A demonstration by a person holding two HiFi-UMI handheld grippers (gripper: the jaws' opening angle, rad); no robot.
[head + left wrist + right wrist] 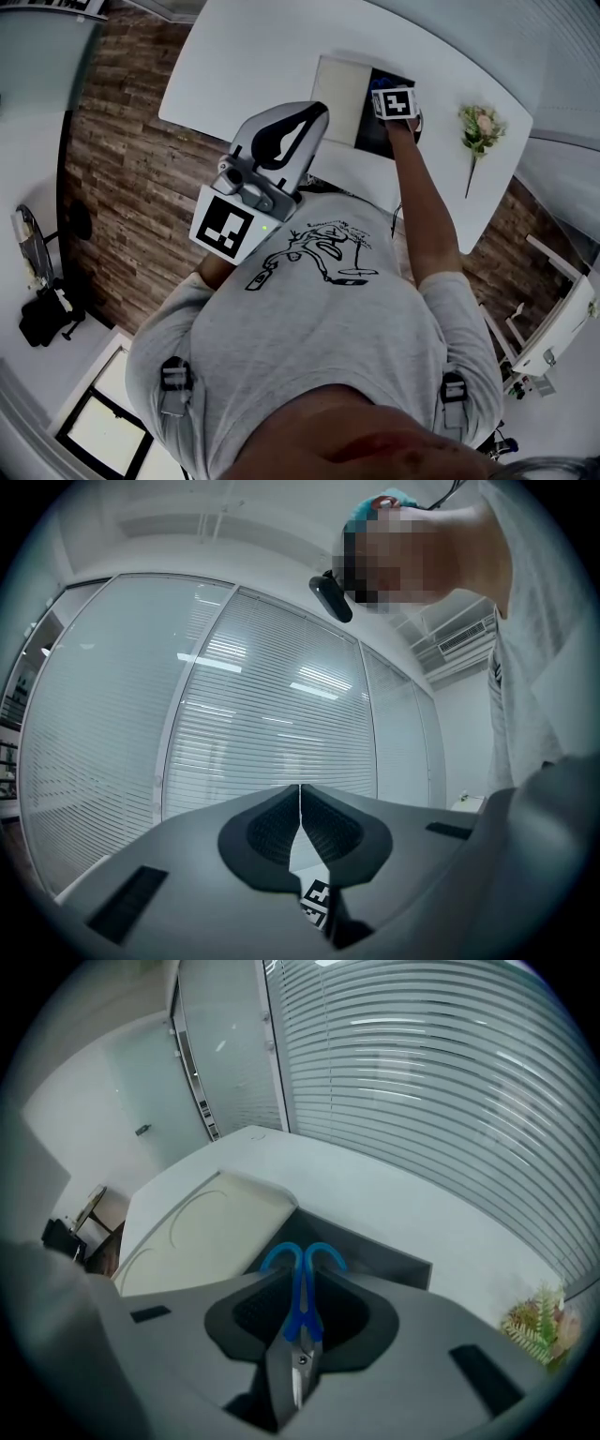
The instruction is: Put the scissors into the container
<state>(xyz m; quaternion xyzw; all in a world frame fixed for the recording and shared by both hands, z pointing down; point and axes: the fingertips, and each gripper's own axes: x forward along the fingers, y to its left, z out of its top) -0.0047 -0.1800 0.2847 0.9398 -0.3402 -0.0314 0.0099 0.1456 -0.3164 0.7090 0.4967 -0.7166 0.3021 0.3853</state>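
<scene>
The scissors [301,1305] have blue handles and steel blades. My right gripper [302,1274] is shut on them, handles pointing forward and blades back toward the camera. Just beyond the handles lies the container [375,1252], a dark open box with its cream lid [202,1232] folded out to the left. In the head view my right gripper [393,98] is stretched out over the container [371,133] on the white table [272,56]; the scissors are hidden there. My left gripper [319,112] is held up near the person's chest, its jaws shut and empty [300,791].
A small sprig of flowers [480,127] lies on the table to the right of the container. Wooden floor [131,178] shows on the table's left. The left gripper faces a glass wall with blinds [253,714].
</scene>
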